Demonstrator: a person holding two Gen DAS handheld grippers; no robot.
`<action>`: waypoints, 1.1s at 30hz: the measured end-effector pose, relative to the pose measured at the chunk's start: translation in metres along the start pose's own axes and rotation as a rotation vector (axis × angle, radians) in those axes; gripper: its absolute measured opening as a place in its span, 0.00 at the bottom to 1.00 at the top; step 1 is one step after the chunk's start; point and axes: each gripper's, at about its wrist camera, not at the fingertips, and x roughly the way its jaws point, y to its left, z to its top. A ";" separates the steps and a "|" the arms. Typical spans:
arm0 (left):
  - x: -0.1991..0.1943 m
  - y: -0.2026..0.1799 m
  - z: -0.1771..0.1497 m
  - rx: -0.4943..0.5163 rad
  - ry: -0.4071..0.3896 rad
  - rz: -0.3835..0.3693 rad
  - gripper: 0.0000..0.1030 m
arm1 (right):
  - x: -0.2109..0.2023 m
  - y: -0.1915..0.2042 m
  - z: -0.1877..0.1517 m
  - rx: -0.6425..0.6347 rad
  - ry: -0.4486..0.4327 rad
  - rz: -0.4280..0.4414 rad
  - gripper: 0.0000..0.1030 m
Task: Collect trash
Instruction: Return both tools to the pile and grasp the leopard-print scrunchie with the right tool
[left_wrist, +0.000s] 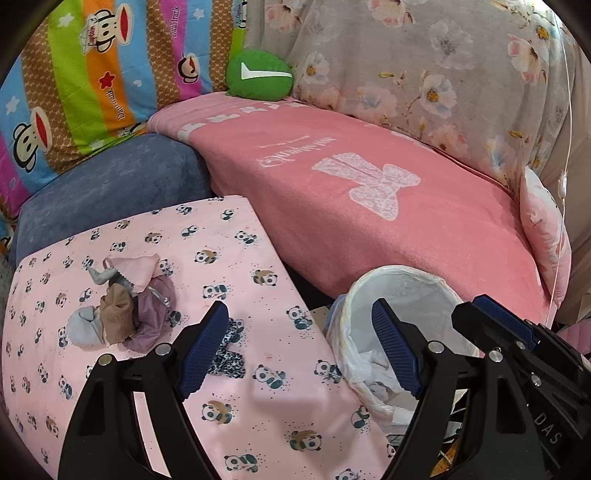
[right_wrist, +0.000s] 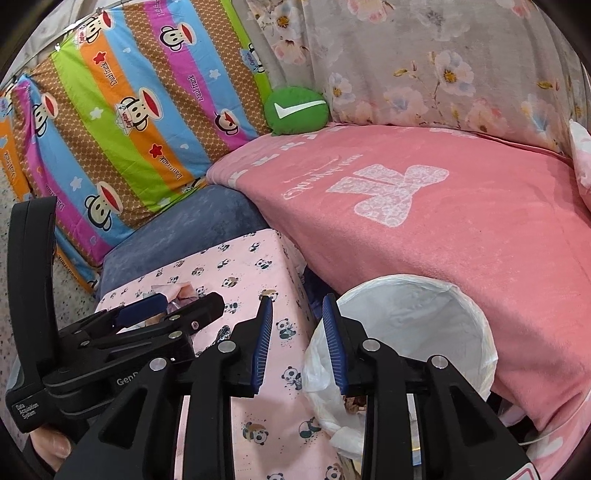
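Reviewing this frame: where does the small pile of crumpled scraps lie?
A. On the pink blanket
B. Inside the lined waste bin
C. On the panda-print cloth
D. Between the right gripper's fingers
C: the pile of crumpled scraps rests on the panda-print cloth, left of the lined waste bin, and the left gripper stands open with nothing in it.

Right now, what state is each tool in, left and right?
Left tool: open wide, nothing between its pads.
Right tool: open with a narrower gap, holding nothing.
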 end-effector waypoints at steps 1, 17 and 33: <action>0.000 0.005 -0.001 -0.010 0.000 0.004 0.74 | 0.002 0.004 -0.002 -0.004 0.006 0.004 0.29; -0.001 0.129 -0.026 -0.173 0.037 0.160 0.78 | 0.076 0.078 -0.048 -0.074 0.166 0.059 0.35; 0.031 0.244 -0.047 -0.339 0.108 0.240 0.78 | 0.161 0.113 -0.079 -0.090 0.288 0.029 0.39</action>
